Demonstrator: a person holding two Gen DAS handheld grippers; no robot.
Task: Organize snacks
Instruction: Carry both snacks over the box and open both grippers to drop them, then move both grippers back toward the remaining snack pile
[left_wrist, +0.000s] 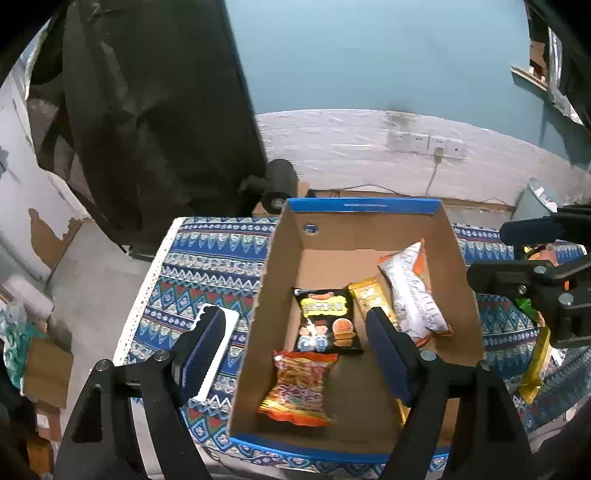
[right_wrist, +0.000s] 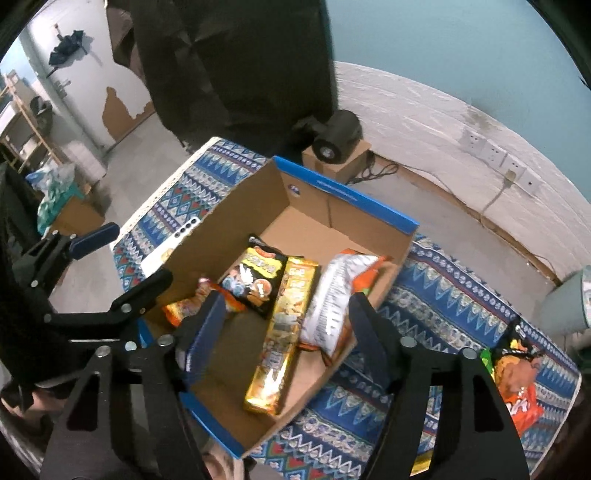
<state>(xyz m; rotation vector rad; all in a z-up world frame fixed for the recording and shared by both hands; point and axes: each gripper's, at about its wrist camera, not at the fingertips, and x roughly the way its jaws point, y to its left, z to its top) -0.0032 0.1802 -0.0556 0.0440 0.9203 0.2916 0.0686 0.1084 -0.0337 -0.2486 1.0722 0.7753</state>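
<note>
An open cardboard box (left_wrist: 280, 258) (right_wrist: 236, 206) with blue rims stands on a patterned cloth. Inside lie an orange chip bag (left_wrist: 299, 387) (right_wrist: 184, 306), a black snack bag (left_wrist: 327, 319) (right_wrist: 255, 280), a long yellow pack (left_wrist: 369, 295) (right_wrist: 284, 336) and a silver-orange bag (left_wrist: 413, 291) (right_wrist: 332, 302). My left gripper (left_wrist: 295, 354) is open and empty above the box's near left part; it also shows in the right wrist view (right_wrist: 122, 251). My right gripper (right_wrist: 280, 332) is open and empty over the box; it also shows in the left wrist view (left_wrist: 546, 251).
An orange-and-black snack bag (right_wrist: 517, 376) and a yellow pack (left_wrist: 535, 369) lie on the cloth (left_wrist: 207, 258) right of the box. A white strip (left_wrist: 218, 354) lies left of the box. A black device (right_wrist: 336, 136) sits on a small box beyond the table.
</note>
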